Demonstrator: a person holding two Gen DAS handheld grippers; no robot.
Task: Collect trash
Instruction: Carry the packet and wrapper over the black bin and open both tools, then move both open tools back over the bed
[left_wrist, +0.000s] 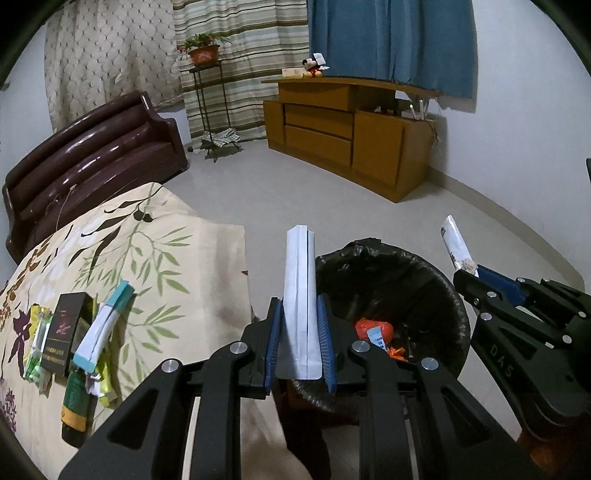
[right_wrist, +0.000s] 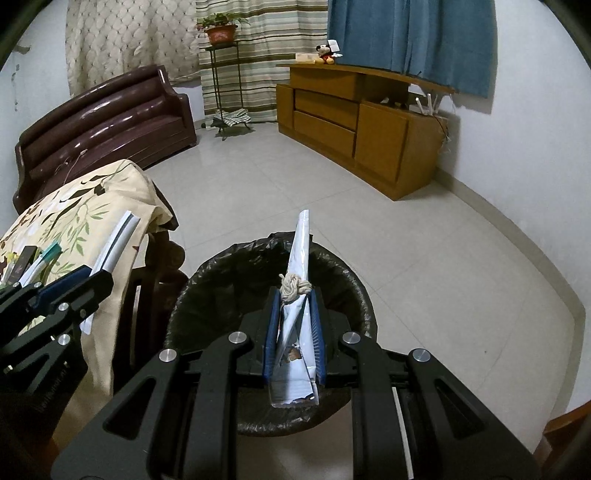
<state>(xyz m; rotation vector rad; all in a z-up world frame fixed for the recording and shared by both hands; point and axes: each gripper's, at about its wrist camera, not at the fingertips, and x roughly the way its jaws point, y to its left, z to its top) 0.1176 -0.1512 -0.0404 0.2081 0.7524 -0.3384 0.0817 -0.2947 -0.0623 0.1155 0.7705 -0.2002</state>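
1. Left gripper (left_wrist: 300, 343) clenched on a flat white pouch (left_wrist: 300, 295), held upright at the rim of the black-lined trash bin (left_wrist: 436, 269); blue fingers (left_wrist: 272, 332) pressed against both faces.
2. Right gripper (right_wrist: 294, 332) clamped around a folded white packet (right_wrist: 300, 266) knotted with cord, poised directly above the bin (right_wrist: 207, 280).
3. Inside the bin: an orange wrapper (left_wrist: 373, 328) and small scraps.
4. Left on the floral-clothed bench (left_wrist: 166, 258): a black box (left_wrist: 64, 328), green packets (left_wrist: 37, 339), a white-and-teal carton (left_wrist: 103, 325), a dark green tube (left_wrist: 75, 406).
5. Beyond: maroon sofa (left_wrist: 92, 155), wooden cabinet (left_wrist: 351, 133).
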